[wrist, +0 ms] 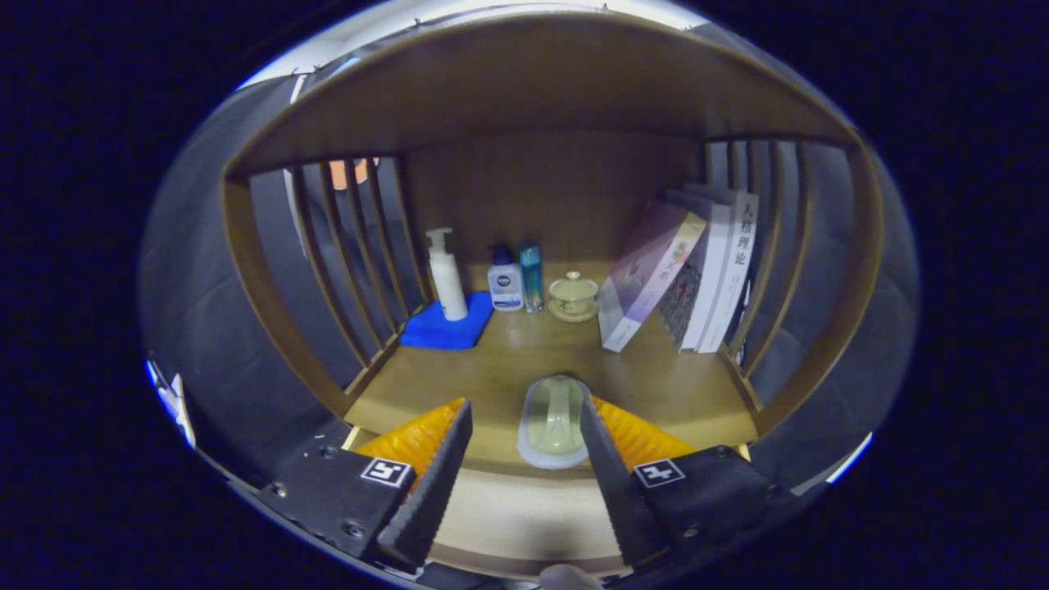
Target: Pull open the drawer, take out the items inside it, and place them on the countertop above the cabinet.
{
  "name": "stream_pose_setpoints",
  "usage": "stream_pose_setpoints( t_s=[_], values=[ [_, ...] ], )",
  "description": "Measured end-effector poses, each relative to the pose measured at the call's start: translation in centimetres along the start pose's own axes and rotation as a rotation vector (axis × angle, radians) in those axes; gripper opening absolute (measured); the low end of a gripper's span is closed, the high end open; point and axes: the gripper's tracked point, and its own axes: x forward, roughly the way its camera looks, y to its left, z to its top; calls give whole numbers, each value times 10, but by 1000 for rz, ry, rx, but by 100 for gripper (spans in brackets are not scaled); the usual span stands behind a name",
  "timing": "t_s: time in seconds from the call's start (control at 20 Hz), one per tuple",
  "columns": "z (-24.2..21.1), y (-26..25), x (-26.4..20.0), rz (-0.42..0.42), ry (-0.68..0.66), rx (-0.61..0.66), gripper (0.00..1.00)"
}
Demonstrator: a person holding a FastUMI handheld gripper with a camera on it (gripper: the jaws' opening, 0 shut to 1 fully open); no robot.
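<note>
A wooden counter (656, 385) sits inside a slatted cabinet frame (270, 303), seen from just in front of its edge. At the back left, a white pump bottle (447, 279) stands upright on a folded blue cloth (442, 329). Just right of it stand a small white bottle with a blue cap (505, 283) and a slim blue bottle (531, 276), close together. Next comes a pale lidded teacup on a saucer (573, 297). Further right, several books (688, 270) lean against the right-hand slats.

Nearer, a clear oblong case with a pale green item inside (555, 419) lies on the counter at its front edge, between the fingers. The gripper (524, 455) has its fingers spread apart; the right one looks to be touching the case's side, while the left one stands clear of it.
</note>
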Motion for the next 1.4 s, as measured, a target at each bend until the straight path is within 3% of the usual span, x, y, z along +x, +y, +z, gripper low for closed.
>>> stream_pose_setpoints(
  t_s=[0.05,0.15,0.4,0.6,0.85,1.4],
  values=[
    [2,2,-12,-2,-40,-10,93],
    [1,9,-39,3,-120,-15,97],
    [-17,15,-102,-12,-323,-38,98],
    [-54,12,-129,-45,-391,-50,98],
    [-105,-8,-136,-84,-439,-20,99],
    [-233,-10,-90,-136,-386,-21,99]
  ],
)
